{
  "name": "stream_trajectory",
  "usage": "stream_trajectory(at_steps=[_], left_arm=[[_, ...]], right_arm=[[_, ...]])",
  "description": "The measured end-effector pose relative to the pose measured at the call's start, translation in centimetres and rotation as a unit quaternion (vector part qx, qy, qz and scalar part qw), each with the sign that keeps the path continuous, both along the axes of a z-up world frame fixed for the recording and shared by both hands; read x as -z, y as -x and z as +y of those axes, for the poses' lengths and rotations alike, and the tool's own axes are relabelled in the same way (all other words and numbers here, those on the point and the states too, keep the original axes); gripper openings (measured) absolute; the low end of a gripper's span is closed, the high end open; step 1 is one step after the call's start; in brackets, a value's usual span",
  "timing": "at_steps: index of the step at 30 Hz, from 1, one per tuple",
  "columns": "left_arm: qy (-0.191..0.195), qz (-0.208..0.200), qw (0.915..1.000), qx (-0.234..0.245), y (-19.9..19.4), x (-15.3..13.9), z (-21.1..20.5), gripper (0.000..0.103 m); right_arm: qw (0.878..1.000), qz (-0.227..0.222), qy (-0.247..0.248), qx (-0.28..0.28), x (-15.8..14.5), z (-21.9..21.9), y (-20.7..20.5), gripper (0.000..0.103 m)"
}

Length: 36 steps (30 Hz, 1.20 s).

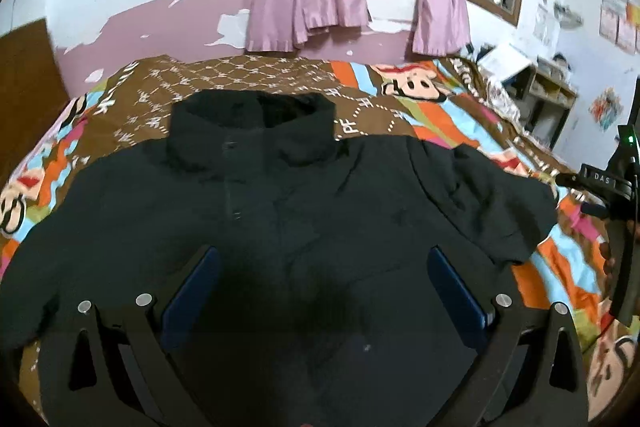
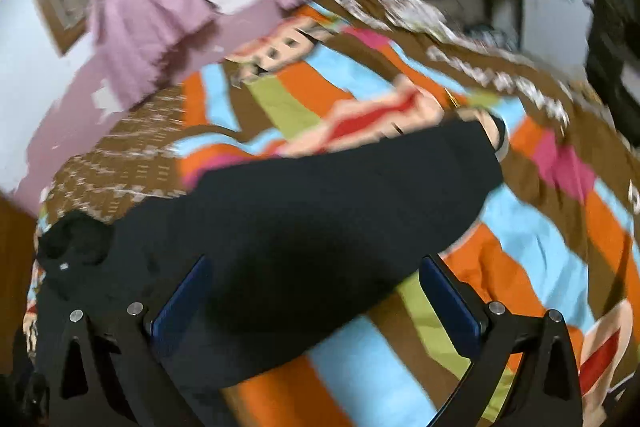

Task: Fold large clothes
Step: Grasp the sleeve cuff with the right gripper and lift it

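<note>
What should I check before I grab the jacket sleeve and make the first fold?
1. Jacket spread flat, front up, on the bedspread: ok.
2. Left gripper jaws apart, nothing held: ok.
3. Right gripper jaws apart, nothing held: ok.
4. Sleeve in the right gripper's path: ok, it lies stretched out over the bedspread ahead of the jaws.
5. Other sleeve laid out straight: cannot tell, it runs to the picture's edge.
6. Right wrist view sharp enough to aim: not ok, it is blurred.

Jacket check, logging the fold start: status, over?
Both tools, left and right, open, empty. Jacket flat on bedspread, unfolded. Nothing in the way.
</note>
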State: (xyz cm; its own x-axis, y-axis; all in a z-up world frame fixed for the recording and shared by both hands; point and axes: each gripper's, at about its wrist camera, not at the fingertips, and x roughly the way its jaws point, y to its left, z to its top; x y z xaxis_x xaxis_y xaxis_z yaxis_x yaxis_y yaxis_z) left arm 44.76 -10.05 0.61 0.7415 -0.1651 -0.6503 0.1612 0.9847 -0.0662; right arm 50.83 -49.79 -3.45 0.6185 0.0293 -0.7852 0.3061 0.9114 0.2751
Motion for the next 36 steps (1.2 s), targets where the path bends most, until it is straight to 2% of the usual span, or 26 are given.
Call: stream_trajectory(at_steps=[7,12,16,18,20,24,26,27,29,31,33,36], left_arm=[[-0.018,0.015,0.9991,0.035,-3.5,3.3,-5.1,0.101],[-0.02,0.025,0.9979,0.057,-5.1,5.3,-7.2,0.101],[-0.02,0.041,0.9971,0.06,-5.9,7.2,-8.4,0.101],[-0.021,0.052,0.9967,0.059,-6.5,8.1,-8.6,0.101],[-0.004,0.066,0.9959,0.061,-7.2,8.8,-8.3,0.101],[0.022,0.101,0.9927,0.062,-8.3,10.0,-7.9,0.101],[0.024,0.11,0.9916,0.065,-8.6,10.5,-7.8,0.101],[0.027,0.112,0.9912,0.065,-8.6,10.6,-7.7,0.101],[0.032,0.118,0.9903,0.067,-8.7,10.9,-7.5,0.101],[0.033,0.124,0.9893,0.068,-8.7,10.7,-7.2,0.101],[0.029,0.126,0.9892,0.068,-8.6,10.3,-6.9,0.101],[0.035,0.128,0.9889,0.066,-8.1,9.3,-5.8,0.101]], right_arm=[[0.997,0.048,0.018,0.055,4.9,-4.2,-0.4,0.103],[0.994,0.068,-0.035,0.083,7.8,-6.5,-0.5,0.103],[0.987,0.069,-0.102,0.099,9.8,-8.1,-0.1,0.103],[0.984,0.059,-0.131,0.102,10.2,-8.5,0.2,0.096],[0.982,0.043,-0.159,0.096,10.3,-8.8,0.4,0.078],[0.973,0.019,-0.212,0.086,10.4,-8.8,0.1,0.065],[0.969,0.012,-0.23,0.084,10.2,-8.7,-0.2,0.04],[0.969,0.014,-0.234,0.084,10.2,-8.6,-0.3,0.035],[0.969,0.017,-0.232,0.087,10.0,-8.3,-0.5,0.015],[0.972,0.01,-0.22,0.086,9.1,-7.9,-0.5,0.005],[0.978,-0.008,-0.189,0.088,7.6,-7.6,-0.5,0.003],[0.99,-0.062,-0.111,0.067,2.7,-6.0,-0.8,0.002]])
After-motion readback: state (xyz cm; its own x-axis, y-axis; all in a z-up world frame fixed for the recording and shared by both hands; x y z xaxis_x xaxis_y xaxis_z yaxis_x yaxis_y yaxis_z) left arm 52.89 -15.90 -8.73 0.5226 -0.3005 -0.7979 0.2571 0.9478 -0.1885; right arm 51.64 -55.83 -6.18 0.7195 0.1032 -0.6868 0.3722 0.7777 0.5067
